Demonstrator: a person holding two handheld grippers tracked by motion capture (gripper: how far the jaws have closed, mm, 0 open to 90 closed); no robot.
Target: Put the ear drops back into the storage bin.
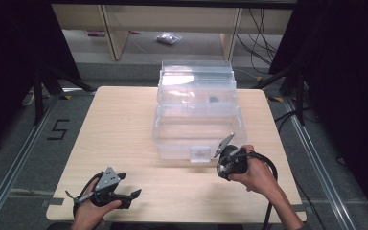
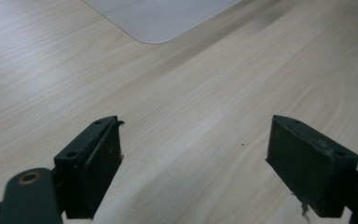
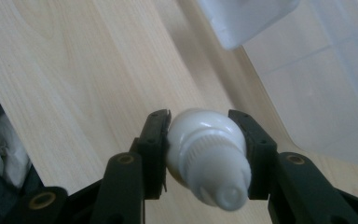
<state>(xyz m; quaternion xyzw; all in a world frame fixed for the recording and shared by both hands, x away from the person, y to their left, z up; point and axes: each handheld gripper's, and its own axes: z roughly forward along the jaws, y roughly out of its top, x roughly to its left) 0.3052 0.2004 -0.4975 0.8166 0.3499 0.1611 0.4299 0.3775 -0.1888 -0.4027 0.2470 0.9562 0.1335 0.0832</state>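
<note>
— What's nearest the person?

— The left gripper (image 1: 135,194), low at the bench's (image 1: 124,124) near left corner, held in the left hand (image 1: 92,213). In the left gripper view its jaws stand wide apart over bare pale wood, nothing between them.

— And the other one?

— The right gripper (image 3: 200,135) is clamped on a small white bottle (image 3: 208,156) — the jaws press its sides, and its ribbed cap and nozzle tip point back toward the camera. In the high view the right hand (image 1: 256,175) holds this gripper just in front of the clear plastic box (image 1: 199,120), near the box's right front corner, with the cable looping off to the right.

— So where does the bottle sit?

— Above the wood, just beside the box's front wall; the right gripper view shows the translucent wall and a white latch (image 3: 242,16) close behind it.

— Farther back?

— The box itself stands at the middle of the bench, stepped in tiers toward the far edge, with a small dark thing (image 1: 214,99) inside that is too small to tell. Beyond the bench: grey floor and wooden legs.
</note>
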